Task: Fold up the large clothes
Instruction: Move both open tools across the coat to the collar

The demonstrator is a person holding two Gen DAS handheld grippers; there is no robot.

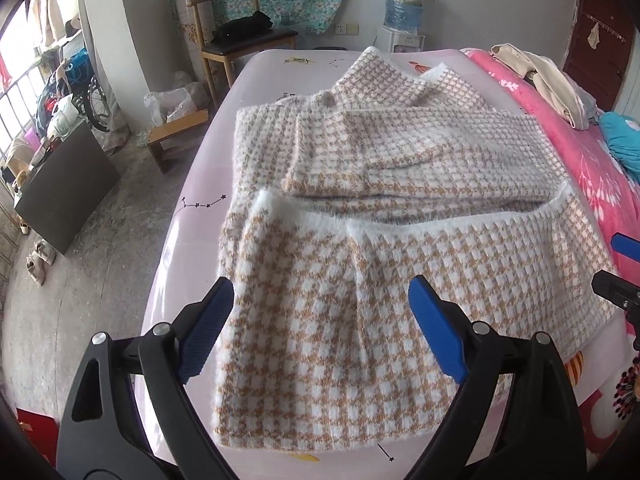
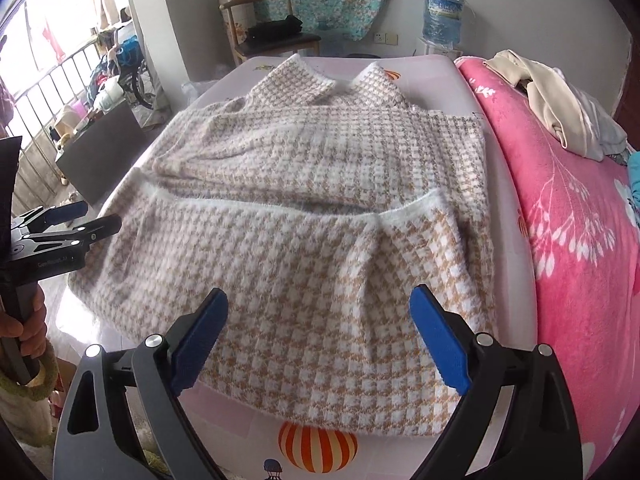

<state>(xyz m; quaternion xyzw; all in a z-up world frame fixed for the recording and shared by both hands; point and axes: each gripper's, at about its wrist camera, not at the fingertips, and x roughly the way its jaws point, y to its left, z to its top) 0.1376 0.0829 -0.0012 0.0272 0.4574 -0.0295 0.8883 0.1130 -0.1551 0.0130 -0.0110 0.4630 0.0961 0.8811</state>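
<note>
I see the houndstooth sweater [image 1: 360,264] lying half-folded on the bed [image 1: 264,76], hem flap turned up. My left gripper [image 1: 320,332] and right gripper [image 2: 318,336] both hover spread, empty. The loose flap could slide back if I snag its fuzzy edge.

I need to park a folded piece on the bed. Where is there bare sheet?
Bare sheet lies beyond the sweater collar, toward the chair, and in a strip along its left edge. The pink blanket is free up to the clothes pile at its far end. The middle is crowded.
</note>
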